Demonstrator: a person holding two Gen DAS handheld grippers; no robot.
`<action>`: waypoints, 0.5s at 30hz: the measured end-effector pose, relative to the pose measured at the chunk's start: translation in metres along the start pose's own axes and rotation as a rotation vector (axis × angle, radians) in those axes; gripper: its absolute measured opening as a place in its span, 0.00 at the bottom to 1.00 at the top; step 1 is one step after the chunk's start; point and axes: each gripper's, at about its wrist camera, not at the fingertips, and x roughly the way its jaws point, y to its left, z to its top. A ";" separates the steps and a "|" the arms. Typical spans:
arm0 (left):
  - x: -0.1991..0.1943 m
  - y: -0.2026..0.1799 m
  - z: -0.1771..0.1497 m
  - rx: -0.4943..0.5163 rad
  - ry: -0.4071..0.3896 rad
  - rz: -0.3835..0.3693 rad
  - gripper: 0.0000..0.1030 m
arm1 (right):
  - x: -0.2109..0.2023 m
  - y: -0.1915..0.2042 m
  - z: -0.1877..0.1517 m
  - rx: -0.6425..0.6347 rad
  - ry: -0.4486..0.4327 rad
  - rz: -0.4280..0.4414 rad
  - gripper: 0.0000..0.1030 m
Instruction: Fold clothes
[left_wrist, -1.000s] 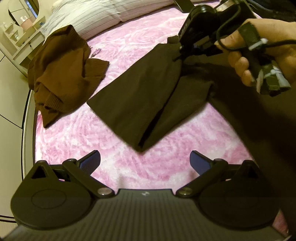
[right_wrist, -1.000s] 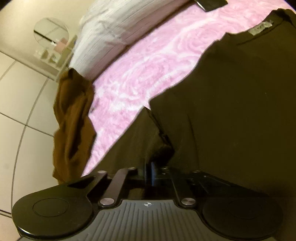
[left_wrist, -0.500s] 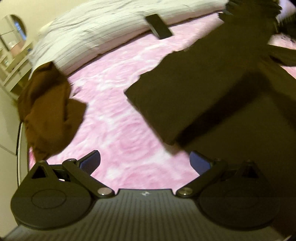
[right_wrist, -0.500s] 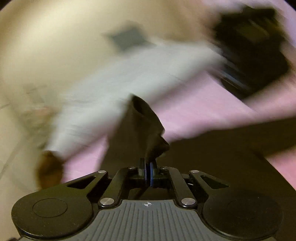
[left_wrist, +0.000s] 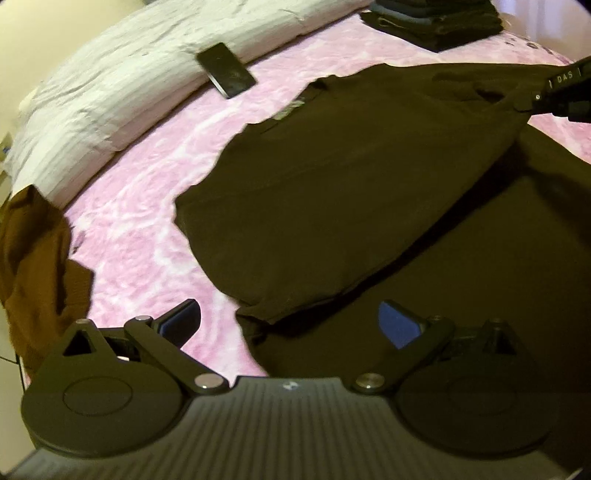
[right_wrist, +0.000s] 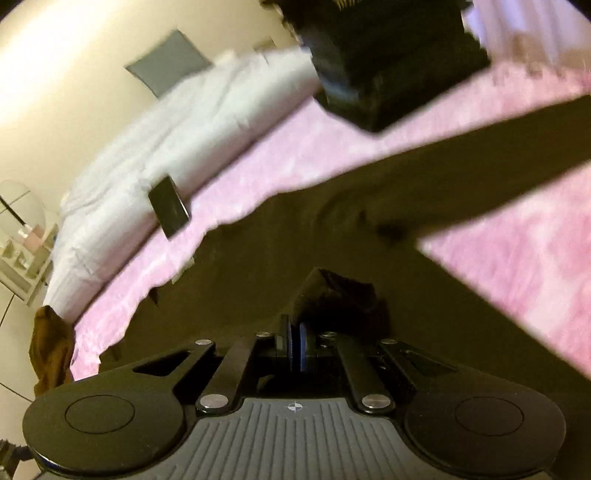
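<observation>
A: What's the biggest thing here?

B: The bed with its pink blanket (left_wrist: 147, 184), and across it the dark shirt (left_wrist: 332, 192), lying from the middle over to the right.

A: What changed in the last second?

B: The sleeve stuck out to the left a second ago. Now the left half lies folded over the body, and its edge runs diagonally.

A: Who carried it over?

B: The right gripper (right_wrist: 295, 347). Its fingers are clenched on a bunch of the shirt's fabric, far right in the left camera's view.

A: And the left gripper (left_wrist: 291, 325)?

B: Released, wide apart, hovering over the near hem and holding nothing.

A: So?

B: First side fold looks nearly laid; letting go seems next. The brown sweater (left_wrist: 37, 266) at the left edge waits, and a phone (left_wrist: 226, 74) leans on the far pillow.
</observation>
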 end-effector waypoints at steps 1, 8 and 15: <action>0.003 -0.005 0.003 0.010 0.005 -0.008 0.98 | 0.001 -0.008 -0.001 0.009 0.014 -0.012 0.02; 0.013 -0.035 0.022 0.089 0.004 -0.050 0.98 | 0.026 -0.063 -0.012 0.107 0.163 -0.064 0.03; 0.025 -0.060 0.045 0.127 -0.004 -0.082 0.98 | 0.026 -0.076 0.010 0.190 0.158 -0.007 0.69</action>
